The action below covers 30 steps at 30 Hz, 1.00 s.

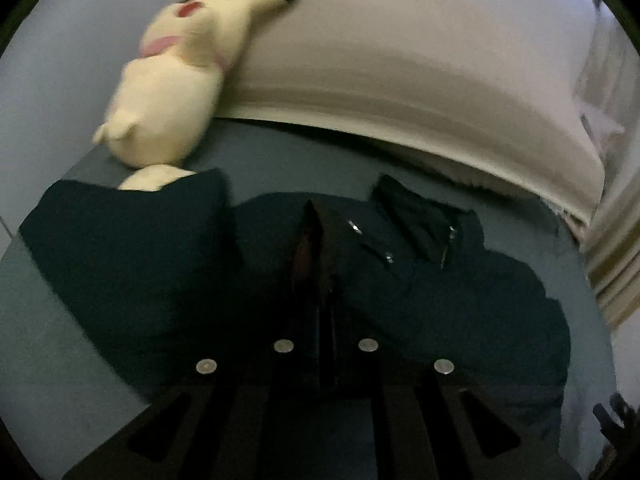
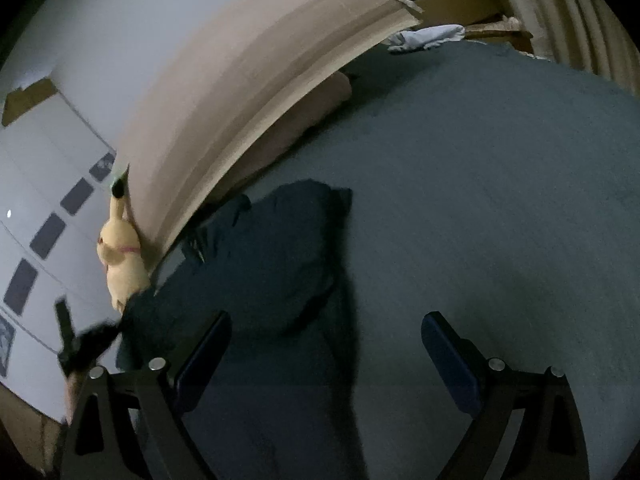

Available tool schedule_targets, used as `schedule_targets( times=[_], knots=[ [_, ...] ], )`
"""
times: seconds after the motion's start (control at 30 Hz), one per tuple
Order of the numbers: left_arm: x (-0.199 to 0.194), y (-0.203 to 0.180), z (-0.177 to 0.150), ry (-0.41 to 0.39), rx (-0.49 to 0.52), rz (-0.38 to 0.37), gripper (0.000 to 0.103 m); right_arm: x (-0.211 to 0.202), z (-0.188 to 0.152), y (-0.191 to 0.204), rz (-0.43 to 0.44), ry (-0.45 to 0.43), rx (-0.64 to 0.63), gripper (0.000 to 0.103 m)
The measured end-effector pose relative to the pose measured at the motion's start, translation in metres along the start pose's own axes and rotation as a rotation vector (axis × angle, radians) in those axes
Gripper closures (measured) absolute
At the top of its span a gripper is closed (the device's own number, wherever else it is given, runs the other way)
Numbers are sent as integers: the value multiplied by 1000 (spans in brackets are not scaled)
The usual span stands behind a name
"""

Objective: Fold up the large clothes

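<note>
Closest to us in the left wrist view, our left hand-held gripper has its two dark fingers pressed together over a ridge of the large dark navy zip-front jacket — clenched on that fabric, as far as the dim picture lets us judge. The jacket lies spread on the blue-grey bed sheet, its collar and silver zipper pulls turned toward the beige padded headboard, one dark bulky part puffed up at the left near the cream plush toy that leans against the headboard.

Our right hand-held gripper hangs released above the bed, jaws wide apart and holding nothing; the jacket sits ahead of its left finger, the bare sheet under its right one.

We judge the fold is only starting. To do this step well we should bring the free gripper down onto a matching edge of the jacket — level with the pinched point — so both sides lift together. Carry the fabric low and flat across the body, keep the zipper line straight, and watch that the pinch holds one layer's edge, not a bunched handful.
</note>
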<state>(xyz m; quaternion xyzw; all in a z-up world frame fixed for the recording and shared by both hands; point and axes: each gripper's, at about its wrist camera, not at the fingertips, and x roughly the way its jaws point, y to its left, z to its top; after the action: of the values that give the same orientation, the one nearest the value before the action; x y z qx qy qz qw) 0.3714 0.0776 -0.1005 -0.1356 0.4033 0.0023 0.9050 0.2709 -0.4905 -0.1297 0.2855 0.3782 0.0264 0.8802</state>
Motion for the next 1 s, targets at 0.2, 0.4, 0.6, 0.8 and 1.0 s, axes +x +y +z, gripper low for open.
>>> schedule_targets(
  times=[0.2, 0.4, 0.6, 0.8, 1.0],
  knots=[
    [43, 21, -29, 80, -9, 61, 99, 58, 46, 9, 4, 59, 59, 6],
    [64, 24, -47, 90, 26, 73, 98, 131, 72, 19, -7, 173, 91, 6],
    [67, 27, -46, 99, 38, 58, 97, 157, 65, 47, -93, 209, -62, 90],
    [64, 25, -45, 100, 60, 80, 97, 164, 48, 54, -265, 204, -188, 66],
    [65, 24, -45, 107, 83, 91, 96, 89, 41, 90, -246, -4, -240, 27]
  ],
)
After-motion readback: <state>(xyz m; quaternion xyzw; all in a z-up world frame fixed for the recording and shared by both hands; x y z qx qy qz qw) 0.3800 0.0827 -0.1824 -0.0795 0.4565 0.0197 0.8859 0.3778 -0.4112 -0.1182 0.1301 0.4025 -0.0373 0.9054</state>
